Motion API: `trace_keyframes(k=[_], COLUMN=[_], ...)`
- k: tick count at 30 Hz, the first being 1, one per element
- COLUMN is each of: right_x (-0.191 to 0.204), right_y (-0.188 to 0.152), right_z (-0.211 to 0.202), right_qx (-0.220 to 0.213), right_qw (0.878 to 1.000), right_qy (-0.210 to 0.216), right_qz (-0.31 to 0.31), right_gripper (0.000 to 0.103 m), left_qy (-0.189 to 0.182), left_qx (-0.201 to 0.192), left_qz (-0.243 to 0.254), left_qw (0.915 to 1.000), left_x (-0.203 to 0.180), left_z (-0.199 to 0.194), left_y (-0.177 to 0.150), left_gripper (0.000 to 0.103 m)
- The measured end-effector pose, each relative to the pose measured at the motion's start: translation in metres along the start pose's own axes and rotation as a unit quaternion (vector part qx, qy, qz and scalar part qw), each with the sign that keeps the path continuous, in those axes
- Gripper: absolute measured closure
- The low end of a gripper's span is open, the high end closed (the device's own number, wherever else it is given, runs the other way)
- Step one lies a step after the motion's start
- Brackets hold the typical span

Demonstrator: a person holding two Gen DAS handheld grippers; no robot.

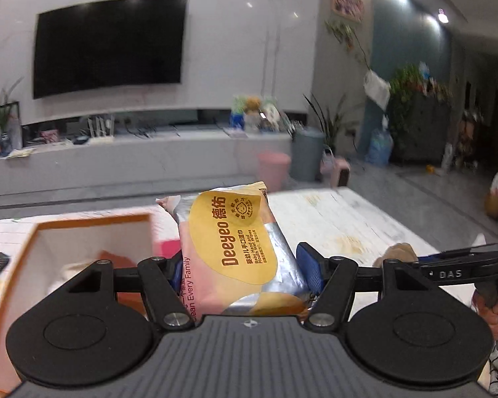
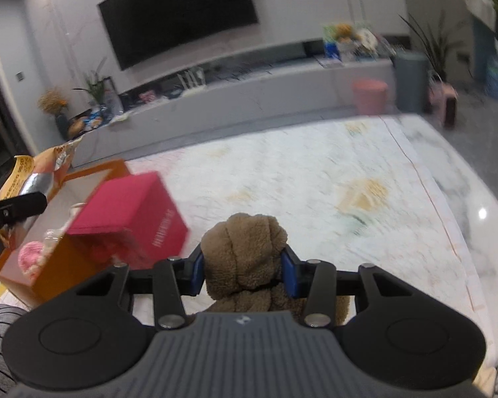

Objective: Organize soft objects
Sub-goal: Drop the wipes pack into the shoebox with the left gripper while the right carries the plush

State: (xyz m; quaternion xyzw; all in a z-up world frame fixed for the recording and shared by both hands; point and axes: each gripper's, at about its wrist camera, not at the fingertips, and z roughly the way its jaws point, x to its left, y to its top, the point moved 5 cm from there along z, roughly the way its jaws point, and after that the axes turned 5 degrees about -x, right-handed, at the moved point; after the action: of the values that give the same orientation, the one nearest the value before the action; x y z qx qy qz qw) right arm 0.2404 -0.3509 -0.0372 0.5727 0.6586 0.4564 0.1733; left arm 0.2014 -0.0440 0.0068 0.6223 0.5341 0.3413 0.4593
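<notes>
**Both grippers loaded above the table**

Obscured: the orange box (image 2: 63, 265) interior is partly hidden behind a pink carton (image 2: 129, 215); background blurred.

The left gripper (image 1: 242, 272) clamps a wet-wipes pack (image 1: 232, 248), pink and silver with a yellow label, raised beside the box. The right gripper (image 2: 242, 272) squeezes a brown plush bundle (image 2: 245, 248) over the white table (image 2: 315, 182).

the orange box (image 1: 83, 222) runs off the left edge, its contents blurred.
</notes>
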Motion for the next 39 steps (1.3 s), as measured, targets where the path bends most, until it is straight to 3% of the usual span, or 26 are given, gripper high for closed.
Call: trace_keyframes(k=[4, 10, 12, 13, 19, 22, 28, 32, 39], right_x=[0.04, 0.118, 0.144, 0.156, 0.207, 0.214, 0.222, 0.236, 0.28], right_y=[0.012, 0.023, 0.025, 0.026, 0.037, 0.038, 0.048, 0.058, 0.051], right_z=[-0.001, 0.012, 0.017, 0.02, 0.035, 0.041, 0.044, 0.05, 0.08], right_qx=[-0.02, -0.024, -0.031, -0.034, -0.044, -0.039, -0.037, -0.034, 0.004], right_qw=[0.999, 0.997, 0.996, 0.995, 0.989, 0.989, 0.987, 0.985, 0.978], right_qy=[0.024, 0.076, 0.087, 0.097, 0.138, 0.142, 0.153, 0.163, 0.194], right_qz=[0.008, -0.012, -0.017, -0.02, -0.038, -0.032, -0.029, -0.036, -0.076], right_gripper=[0.058, 0.058, 0.058, 0.058, 0.058, 0.058, 0.058, 0.058, 0.058], left_qy=[0.035, 0.021, 0.023, 0.023, 0.007, 0.019, 0.041, 0.059, 0.07], left_qx=[-0.016, -0.017, -0.025, -0.026, -0.018, -0.011, -0.006, -0.017, -0.018], left_qz=[-0.016, -0.072, -0.078, -0.078, -0.081, -0.081, -0.132, -0.147, -0.134], left_qw=[0.9991, 0.997, 0.9964, 0.9963, 0.9965, 0.9965, 0.9903, 0.9872, 0.9884], left_x=[0.036, 0.093, 0.11, 0.116, 0.137, 0.144, 0.173, 0.188, 0.193], left_z=[-0.015, -0.022, -0.023, -0.02, -0.016, -0.015, -0.019, -0.029, -0.038], left_y=[0.0, 0.001, -0.001, -0.003, -0.016, -0.027, -0.038, -0.04, -0.043], left_gripper=[0.028, 0.028, 0.045, 0.048, 0.054, 0.054, 0.054, 0.047, 0.042])
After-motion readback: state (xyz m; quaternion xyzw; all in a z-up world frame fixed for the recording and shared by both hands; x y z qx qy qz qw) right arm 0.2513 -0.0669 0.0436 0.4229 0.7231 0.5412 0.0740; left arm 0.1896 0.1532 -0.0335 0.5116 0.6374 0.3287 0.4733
